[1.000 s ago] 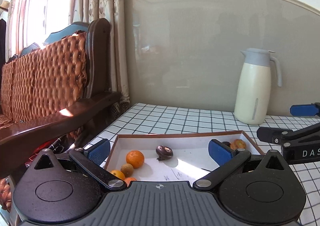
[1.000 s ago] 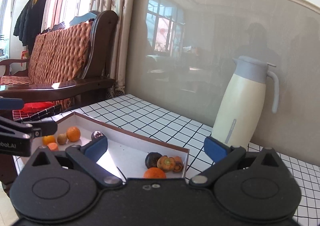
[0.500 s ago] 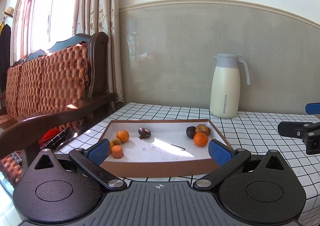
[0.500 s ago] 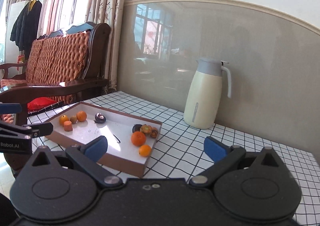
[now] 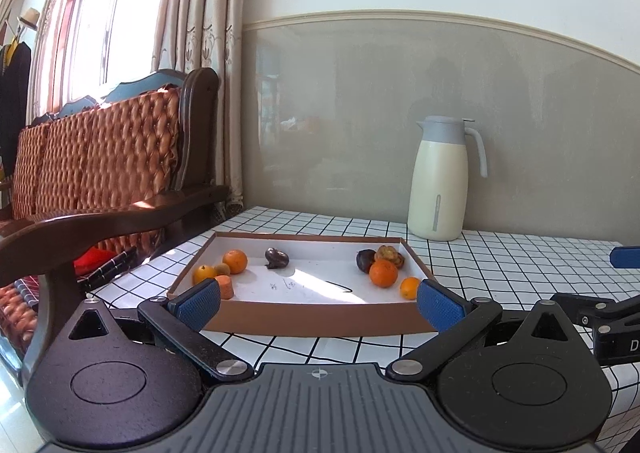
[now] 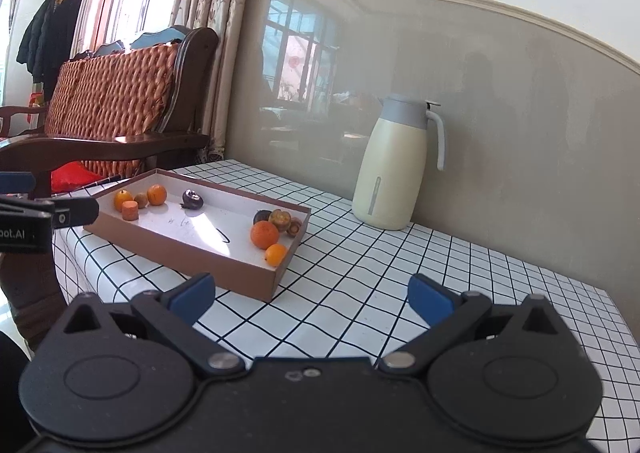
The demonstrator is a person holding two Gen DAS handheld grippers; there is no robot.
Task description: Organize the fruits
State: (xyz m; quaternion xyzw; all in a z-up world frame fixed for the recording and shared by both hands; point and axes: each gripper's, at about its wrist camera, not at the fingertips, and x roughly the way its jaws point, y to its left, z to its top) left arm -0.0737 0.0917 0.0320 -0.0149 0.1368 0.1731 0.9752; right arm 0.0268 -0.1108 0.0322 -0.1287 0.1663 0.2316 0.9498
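Now both the left gripper point(image 5: 318, 303) and right gripper point(image 6: 312, 299) hover level, spread wide and empty, before the tray's point(image 5: 312, 319) near edge.

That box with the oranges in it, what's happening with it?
A person is sorting fruit with a hand-held gripper in each hand. The box sits on the checked table, with fruit in a left bunch, a right bunch, and one dark fruit between. The left hand-held gripper and right one are both open and holding nothing.
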